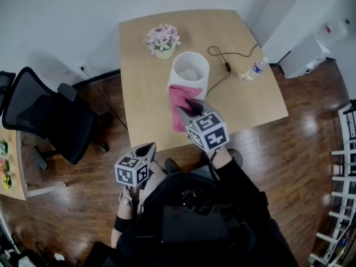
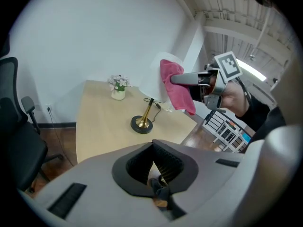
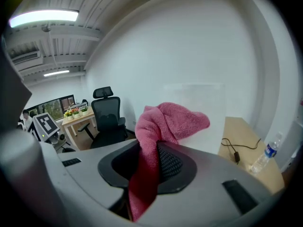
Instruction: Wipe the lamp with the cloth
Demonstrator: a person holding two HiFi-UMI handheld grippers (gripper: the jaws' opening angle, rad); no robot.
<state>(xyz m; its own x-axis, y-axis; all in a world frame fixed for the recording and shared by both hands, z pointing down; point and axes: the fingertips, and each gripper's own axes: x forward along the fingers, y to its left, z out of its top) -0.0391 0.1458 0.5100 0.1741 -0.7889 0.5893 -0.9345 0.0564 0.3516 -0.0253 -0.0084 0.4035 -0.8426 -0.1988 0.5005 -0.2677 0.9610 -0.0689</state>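
Observation:
The lamp [image 1: 189,71] stands mid-table with a white shade; in the left gripper view its brass stem and round black base [image 2: 142,122] show under the shade [image 2: 156,77]. A pink cloth [image 1: 179,105] hangs from my right gripper [image 1: 188,108], which is shut on it and holds it against the near side of the shade. In the right gripper view the cloth [image 3: 165,122] drapes out of the jaws [image 3: 154,145] onto the white shade [image 3: 208,110]. My left gripper [image 1: 147,148] hovers off the table's near edge, its jaws [image 2: 152,143] shut with nothing between them.
On the wooden table [image 1: 256,102] are a pot of pink flowers [image 1: 162,40], a water bottle [image 1: 254,69] and the lamp's black cable [image 1: 225,65]. A black office chair [image 1: 50,115] stands at the left, a white rack [image 1: 342,166] at the right.

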